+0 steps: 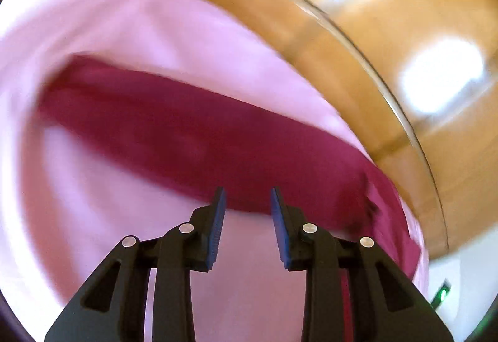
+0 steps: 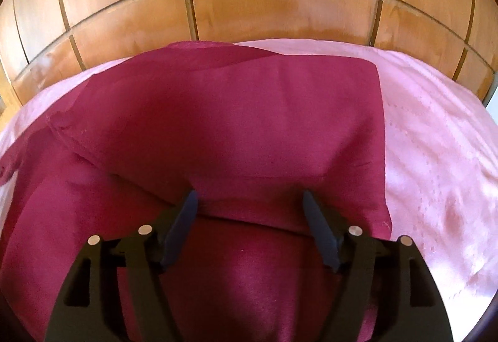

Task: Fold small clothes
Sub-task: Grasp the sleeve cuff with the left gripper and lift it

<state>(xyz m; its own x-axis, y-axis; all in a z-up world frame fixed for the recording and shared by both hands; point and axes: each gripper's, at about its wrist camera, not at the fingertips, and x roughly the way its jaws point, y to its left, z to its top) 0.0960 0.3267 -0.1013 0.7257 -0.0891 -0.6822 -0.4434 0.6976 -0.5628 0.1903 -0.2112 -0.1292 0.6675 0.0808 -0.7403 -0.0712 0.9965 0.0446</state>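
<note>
Right gripper (image 2: 249, 201) over maroon cloth (image 2: 236, 111)

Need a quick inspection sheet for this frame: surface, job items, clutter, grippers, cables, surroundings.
Surface: pink bed cover, lightly creased.
Job's things: maroon cloth lying on the cover, partly folded over itself.
Clutter: nothing seen.
Grippers: left gripper open, nothing between its jaws, view blurred; right gripper open above the cloth's folded edge, not gripping.
Cables: nothing seen.
Surroundings: wooden panelled wall behind the bed.

Partly folded maroon garment (image 2: 236, 124) on pink sheet (image 2: 435, 155)
</note>
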